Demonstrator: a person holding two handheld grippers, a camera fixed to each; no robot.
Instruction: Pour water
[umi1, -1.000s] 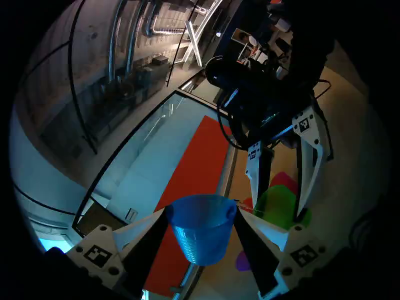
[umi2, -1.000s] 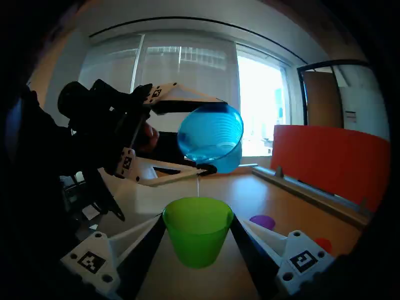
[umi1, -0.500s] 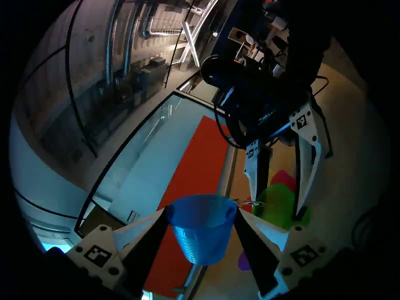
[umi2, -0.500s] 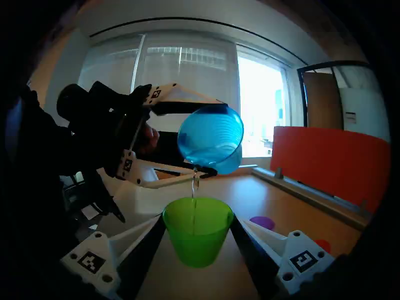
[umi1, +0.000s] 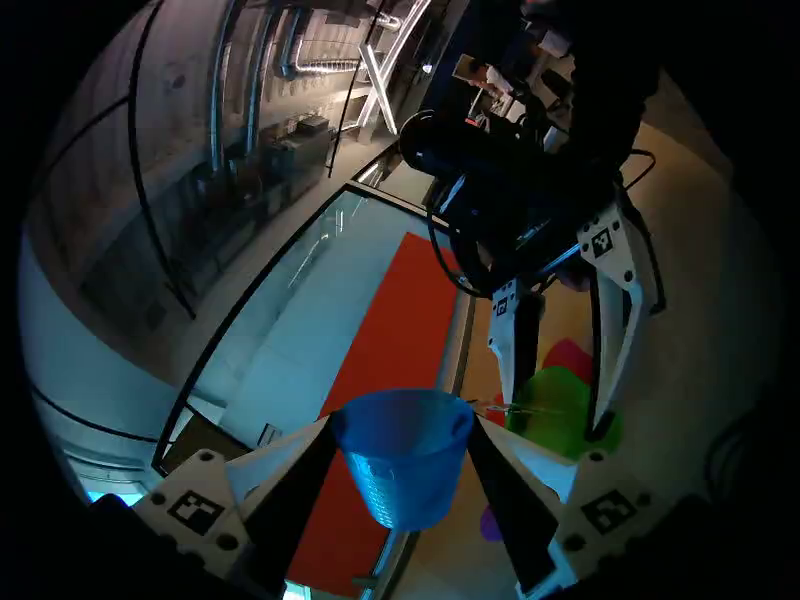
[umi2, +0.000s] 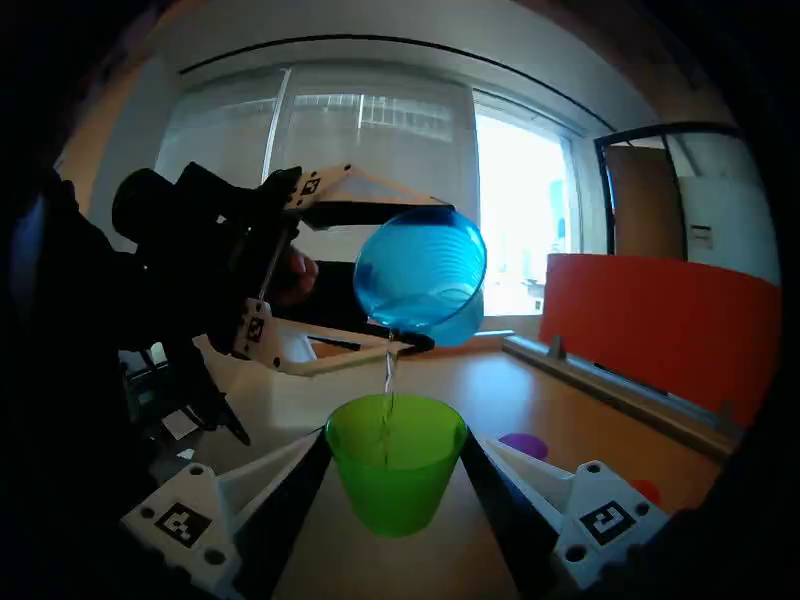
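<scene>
Two cups, mid-pour: left gripper (umi1: 403, 432) clamps the tilted blue cup (umi2: 420, 275), thin stream (umi2: 386, 385) dropping into the green cup (umi2: 396, 465) clamped by right gripper (umi2: 396, 440) above the table (umi2: 560, 400). Seemingly barely filled, so plenty left.

Your left gripper (umi1: 403, 432) is white, with black pads and black-and-white square tags. Its blue cup (umi1: 403, 470) is translucent and finely ribbed. Your right gripper (umi2: 396, 442) has the same white, black and checkered tags, and its green cup (umi2: 396, 485) is translucent lime. In the right gripper view the water (umi2: 386, 380) is clear, the panel (umi2: 660, 320) at 3 o'clock is red-orange, the table (umi2: 545, 400) is light wood-brown, and the disc (umi2: 525, 443) at 5 o'clock is purple.
</scene>
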